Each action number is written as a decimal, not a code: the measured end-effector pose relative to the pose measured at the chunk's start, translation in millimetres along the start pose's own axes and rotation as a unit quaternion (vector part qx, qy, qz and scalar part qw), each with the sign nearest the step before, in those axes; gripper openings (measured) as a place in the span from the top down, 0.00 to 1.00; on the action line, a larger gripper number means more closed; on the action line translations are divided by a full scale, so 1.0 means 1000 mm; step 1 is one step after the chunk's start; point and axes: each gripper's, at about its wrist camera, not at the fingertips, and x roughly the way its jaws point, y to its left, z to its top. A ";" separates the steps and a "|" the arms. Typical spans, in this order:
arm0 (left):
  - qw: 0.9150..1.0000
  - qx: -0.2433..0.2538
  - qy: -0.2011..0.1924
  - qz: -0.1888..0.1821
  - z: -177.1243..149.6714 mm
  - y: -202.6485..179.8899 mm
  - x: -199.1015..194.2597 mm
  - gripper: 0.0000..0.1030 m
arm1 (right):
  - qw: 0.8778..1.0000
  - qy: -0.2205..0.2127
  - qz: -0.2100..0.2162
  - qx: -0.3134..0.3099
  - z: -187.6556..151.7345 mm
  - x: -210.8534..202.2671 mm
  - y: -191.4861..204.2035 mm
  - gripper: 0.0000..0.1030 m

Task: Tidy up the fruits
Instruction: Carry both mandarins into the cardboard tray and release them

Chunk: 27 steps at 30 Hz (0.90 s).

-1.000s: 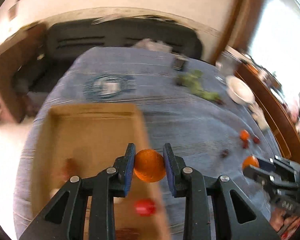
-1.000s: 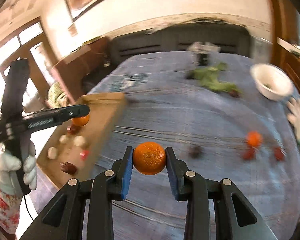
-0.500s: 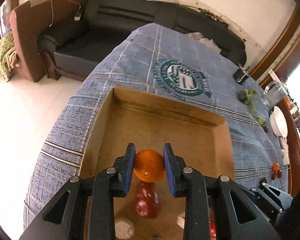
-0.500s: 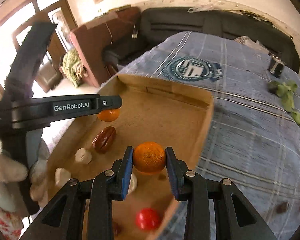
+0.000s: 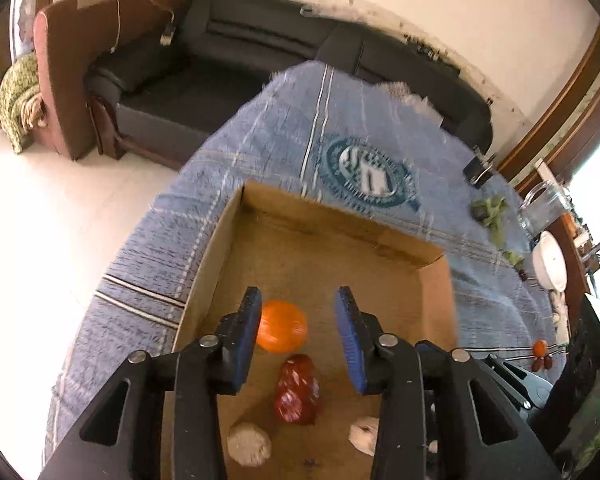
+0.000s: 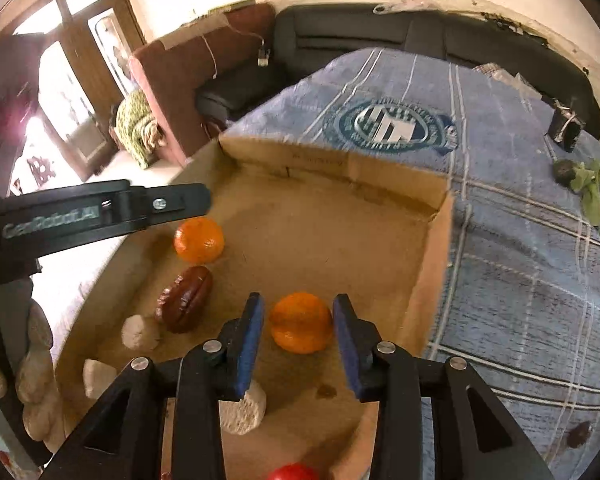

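Observation:
A shallow cardboard box (image 5: 332, 216) (image 6: 432, 264) lies on the blue cloth. My left gripper (image 5: 298, 322) is open over the box; an orange (image 5: 281, 331) rests on the box floor against its left finger. It also shows in the right wrist view (image 6: 199, 239), below the left gripper's finger (image 6: 172, 206). My right gripper (image 6: 298, 326) is open with a second orange (image 6: 301, 327) between its jaws, apparently resting on the box floor. A dark red date (image 5: 298, 388) (image 6: 185, 298) lies in the box.
Pale lumps (image 6: 140, 333) (image 6: 242, 410) and a small red fruit (image 6: 292, 472) also lie in the box. Green leaves (image 6: 588, 188), a white bowl (image 5: 550, 260) and small fruits (image 5: 540, 354) sit on the cloth to the right. A dark sofa (image 5: 260, 68) stands behind the table.
Both grippers opened and released their oranges, which now sit inside the box. Both grippers had first moved left over the box.

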 end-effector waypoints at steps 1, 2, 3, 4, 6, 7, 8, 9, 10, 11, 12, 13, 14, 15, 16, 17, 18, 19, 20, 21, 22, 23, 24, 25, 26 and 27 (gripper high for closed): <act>1.000 0.002 -0.013 -0.004 -0.003 -0.004 -0.013 0.59 | 1.000 -0.006 0.001 0.002 -0.001 -0.007 -0.001 0.61; 1.000 0.003 -0.020 -0.007 -0.003 -0.008 -0.021 0.55 | 1.000 -0.013 0.002 0.004 -0.002 -0.015 -0.003 0.60; 1.000 0.005 -0.028 -0.012 -0.006 -0.012 -0.030 0.52 | 1.000 -0.020 0.002 0.007 -0.004 -0.025 -0.006 0.60; 0.999 0.011 -0.037 -0.019 -0.010 -0.019 -0.042 0.50 | 1.000 -0.029 0.001 0.010 -0.008 -0.036 -0.011 0.58; 0.998 0.021 -0.045 -0.032 -0.017 -0.033 -0.054 0.45 | 0.999 -0.042 -0.002 0.018 -0.019 -0.058 -0.022 0.55; 0.998 0.029 -0.046 -0.042 -0.023 -0.044 -0.061 0.44 | 0.999 -0.048 -0.005 0.024 -0.027 -0.070 -0.031 0.52; 0.997 0.035 -0.046 -0.050 -0.027 -0.052 -0.066 0.42 | 0.998 -0.052 -0.010 0.030 -0.034 -0.081 -0.040 0.51; 0.996 0.040 -0.046 -0.058 -0.032 -0.060 -0.070 0.42 | 0.998 -0.056 -0.016 0.037 -0.041 -0.092 -0.050 0.50; 0.995 0.048 -0.044 -0.070 -0.039 -0.072 -0.074 0.42 | 0.997 -0.061 -0.025 0.046 -0.051 -0.105 -0.063 0.50; 0.995 0.053 -0.042 -0.079 -0.043 -0.081 -0.077 0.41 | 0.996 -0.065 -0.035 0.059 -0.061 -0.118 -0.078 0.50; 0.993 0.063 -0.039 -0.089 -0.049 -0.094 -0.078 0.41 | 0.994 -0.068 -0.042 0.068 -0.069 -0.129 -0.088 0.50; 0.993 0.069 -0.037 -0.094 -0.053 -0.102 -0.079 0.41 | 0.992 -0.073 -0.054 0.083 -0.080 -0.142 -0.105 0.50; 0.991 0.078 -0.034 -0.100 -0.058 -0.115 -0.079 0.41 | 0.990 -0.078 -0.068 0.097 -0.091 -0.156 -0.123 0.50; 0.990 0.086 -0.030 -0.105 -0.062 -0.126 -0.077 0.40 | 0.988 -0.081 -0.079 0.106 -0.100 -0.166 -0.134 0.49; 0.989 0.097 -0.023 -0.110 -0.068 -0.140 -0.074 0.40 | 0.984 -0.086 -0.095 0.122 -0.112 -0.180 -0.153 0.48; 0.988 0.104 -0.018 -0.112 -0.072 -0.149 -0.072 0.40 | 0.981 -0.089 -0.108 0.136 -0.122 -0.191 -0.168 0.47; 0.987 0.111 -0.013 -0.115 -0.077 -0.159 -0.068 0.40 | 0.977 -0.093 -0.121 0.152 -0.132 -0.201 -0.184 0.47; 0.986 0.119 -0.005 -0.117 -0.084 -0.171 -0.062 0.40 | 0.971 -0.097 -0.134 0.174 -0.146 -0.214 -0.204 0.47; 0.985 0.124 0.000 -0.119 -0.088 -0.178 -0.058 0.40 | 0.967 -0.100 -0.141 0.187 -0.152 -0.219 -0.216 0.47; 0.984 0.129 0.008 -0.120 -0.094 -0.187 -0.052 0.40 | 0.962 -0.103 -0.148 0.204 -0.160 -0.227 -0.229 0.47; 0.983 0.135 0.017 -0.120 -0.099 -0.198 -0.043 0.40 | 0.956 -0.108 -0.156 0.223 -0.171 -0.234 -0.245 0.47; 0.983 0.139 0.023 -0.120 -0.103 -0.203 -0.038 0.40 | 0.953 -0.110 -0.159 0.233 -0.176 -0.238 -0.254 0.47; 0.982 0.145 0.030 -0.117 -0.108 -0.212 -0.030 0.40 | 0.948 -0.113 -0.162 0.248 -0.183 -0.241 -0.266 0.48; 0.982 0.150 0.034 -0.113 -0.112 -0.220 -0.023 0.40 | 0.946 -0.114 -0.163 0.256 -0.187 -0.242 -0.274 0.48; 0.981 0.155 0.038 -0.110 -0.116 -0.226 -0.017 0.40 | 0.944 -0.114 -0.162 0.263 -0.191 -0.242 -0.280 0.48; 0.981 0.160 0.041 -0.107 -0.120 -0.231 -0.011 0.40 | 0.943 -0.113 -0.159 0.270 -0.193 -0.239 -0.286 0.48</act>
